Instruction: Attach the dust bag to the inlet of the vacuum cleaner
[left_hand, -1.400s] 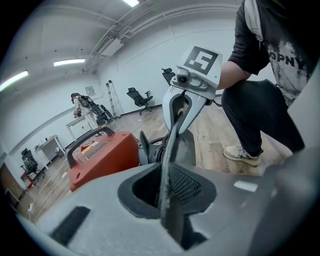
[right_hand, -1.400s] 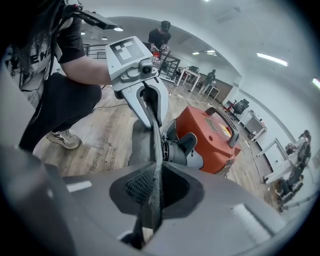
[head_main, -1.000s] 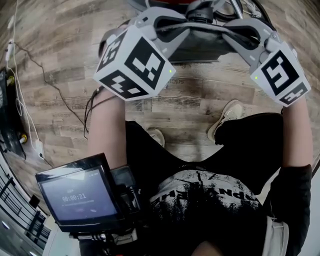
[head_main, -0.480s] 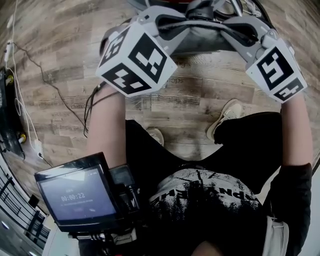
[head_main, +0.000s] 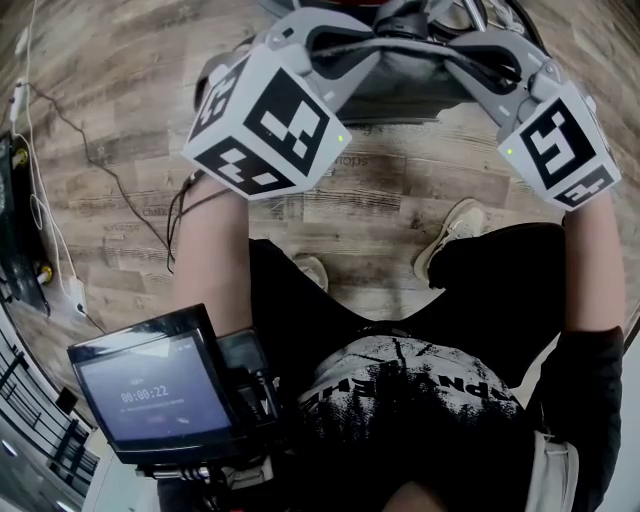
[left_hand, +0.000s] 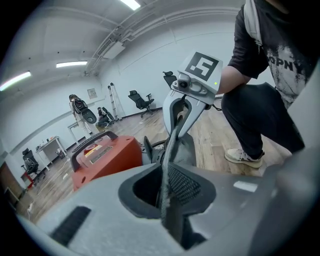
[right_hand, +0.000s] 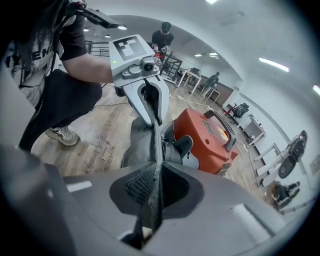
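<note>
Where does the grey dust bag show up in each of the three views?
Head view: dust bag at top centre, near the upper edge.
Left gripper view: dust bag in the centre, edge-on, running upward.
Right gripper view: dust bag in the centre, edge-on too.
Shared landmark: black printed shirt.

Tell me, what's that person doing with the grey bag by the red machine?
A person holds tongs in each hand. The left tongs and the right tongs are both clamped on the edge of a grey dust bag, which is stretched between them. The red vacuum cleaner sits just beyond it. Whether the bag is on the inlet yet can't be seen.
</note>
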